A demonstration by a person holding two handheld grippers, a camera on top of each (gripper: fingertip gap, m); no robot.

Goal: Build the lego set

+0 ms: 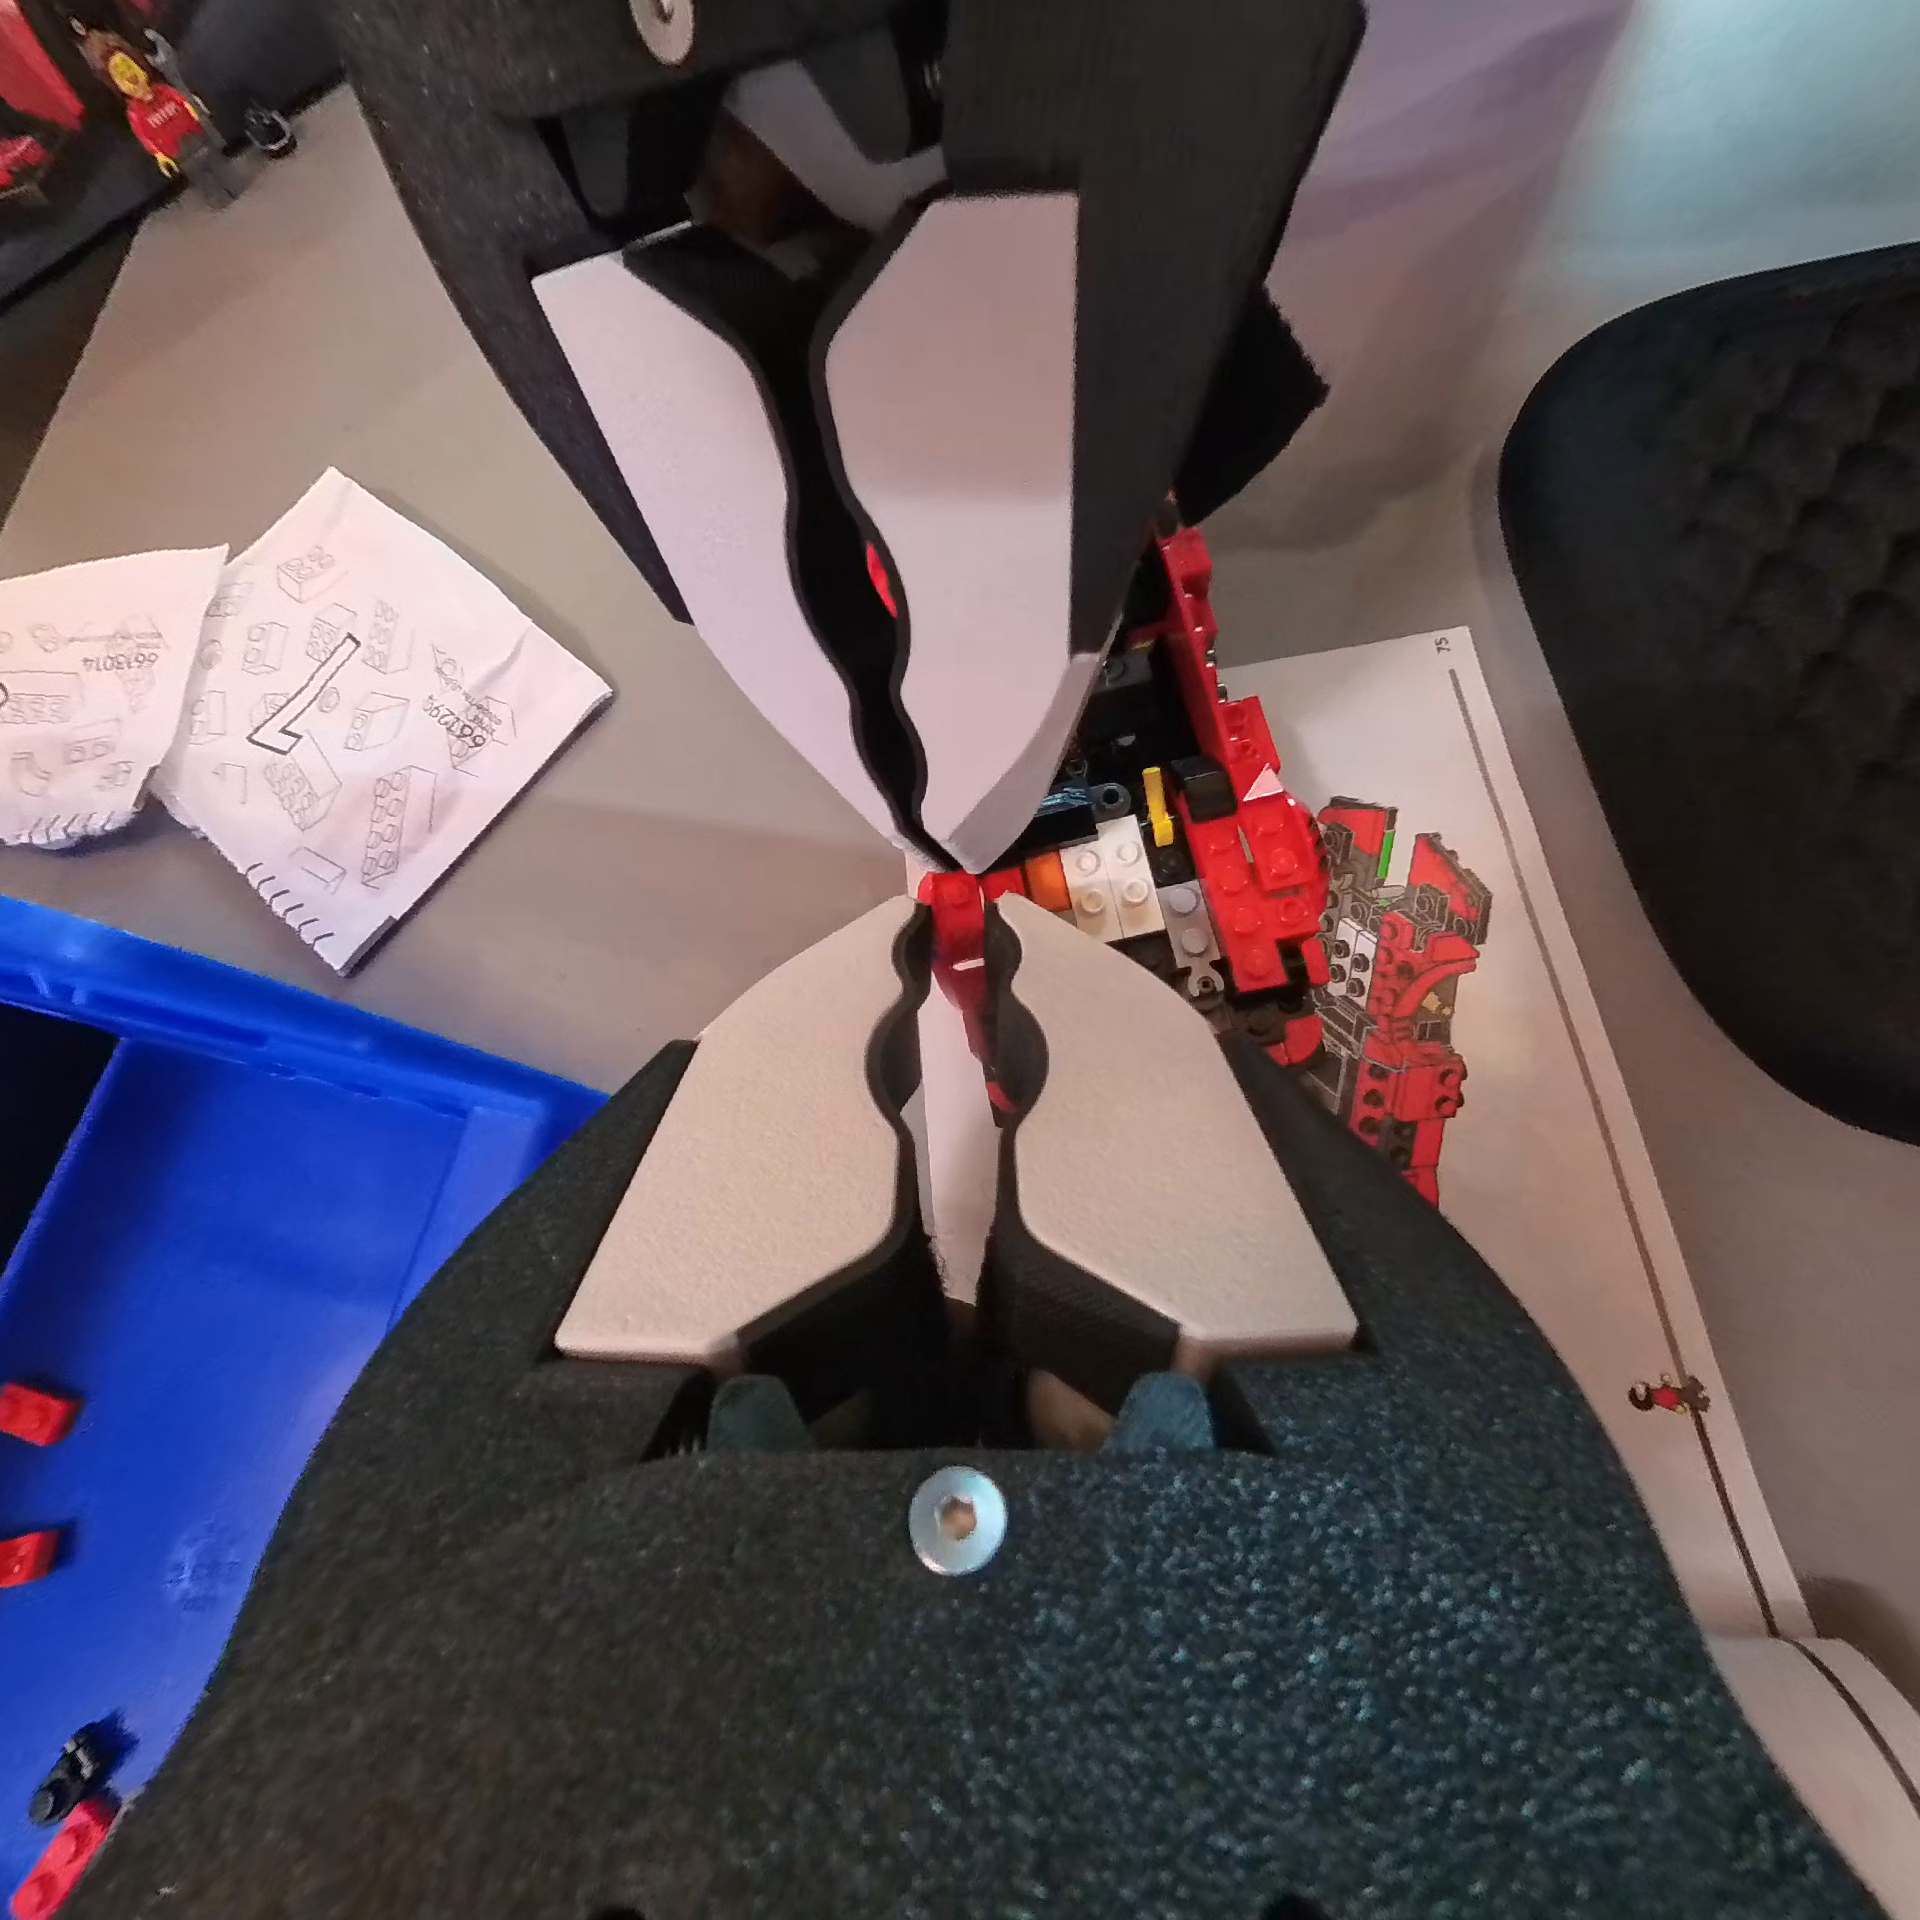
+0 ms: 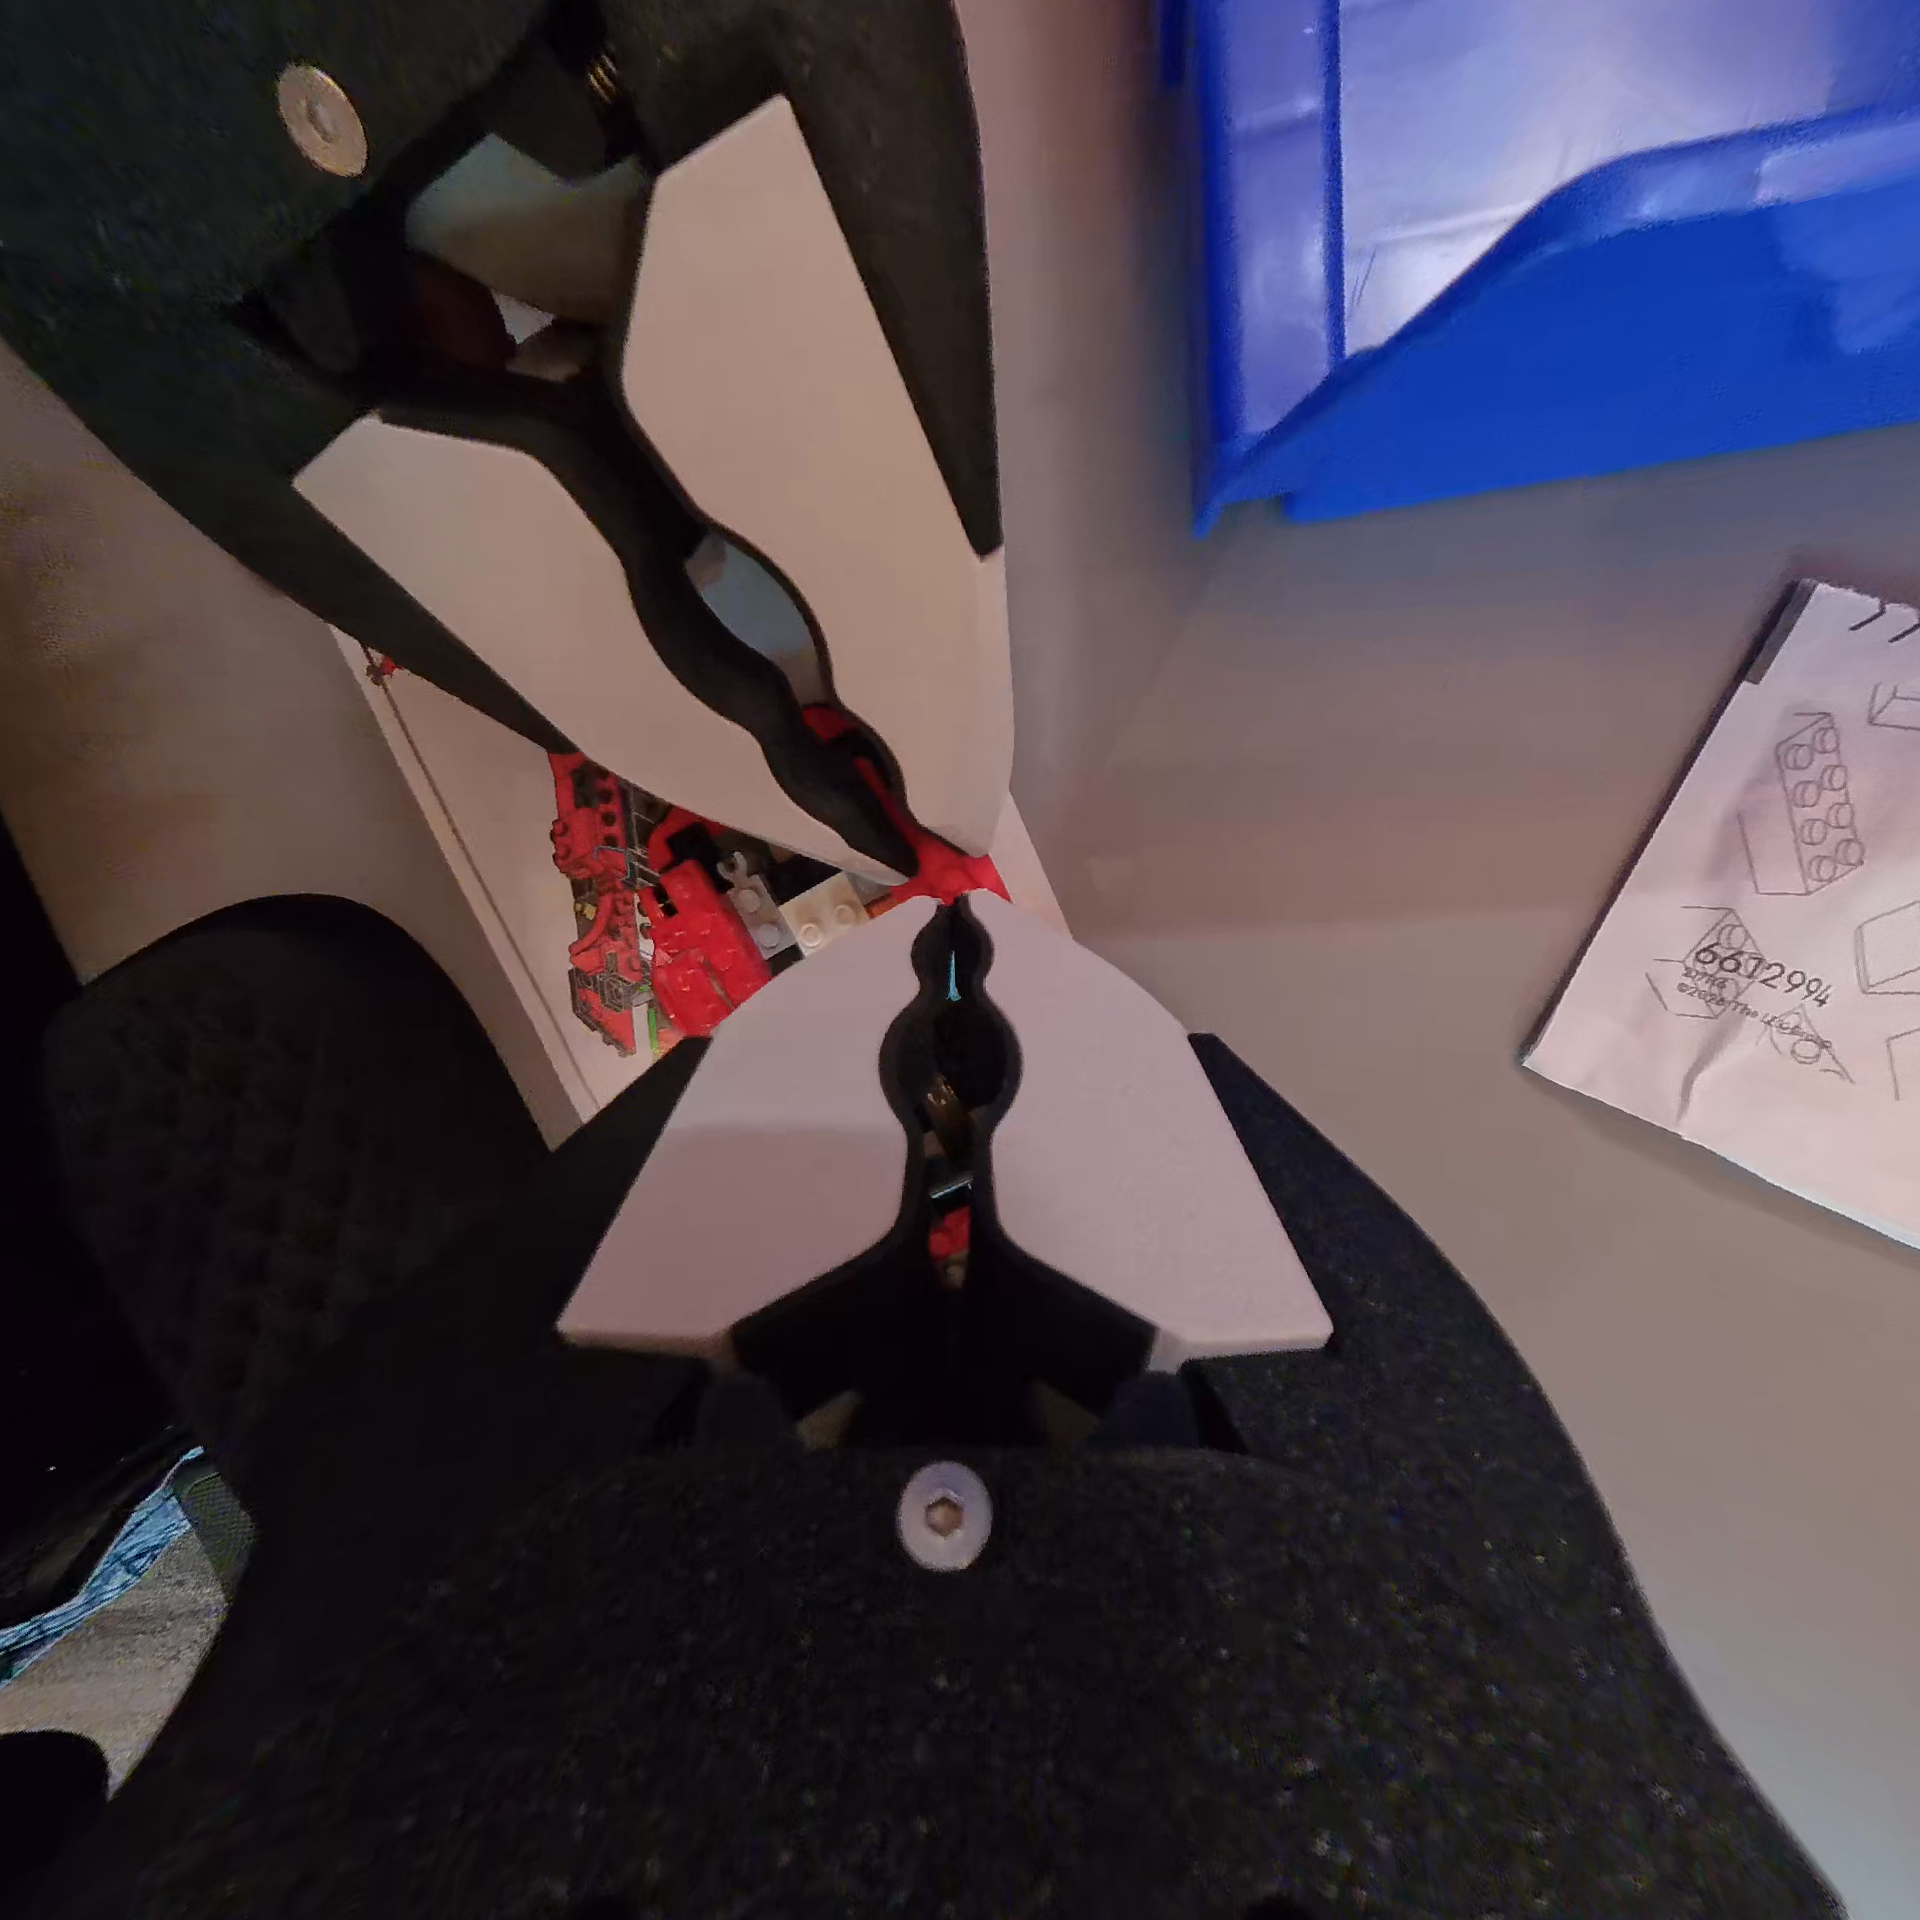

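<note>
A partly built red, white and black lego model (image 1: 1195, 862) is held over an open instruction booklet (image 1: 1507, 790). My left gripper (image 1: 956, 920) is shut on a thin red piece (image 1: 961, 966) at the model's near end. My right gripper (image 1: 940, 857) comes down from the top, its tips touching that red piece, and red shows in its gap. In the right wrist view my right gripper (image 2: 956, 914) is shut with black and red model parts in its gap. The left gripper (image 2: 914, 854) meets it tip to tip at the red piece (image 2: 951, 873). The model (image 2: 707, 935) lies to the left.
A blue bin (image 1: 260, 1143) with loose red and black pieces sits at the left; it also shows in the right wrist view (image 2: 1558, 332). Torn paper bags (image 1: 343, 717) lie on the grey table. A minifigure (image 1: 156, 104) stands far left. A black chair (image 1: 1766, 675) is close on the right. The tips of both grippers are at nearly the same place. From either gripper's tips it is about 40 cm to the minifigure (image 1: 156, 104).
</note>
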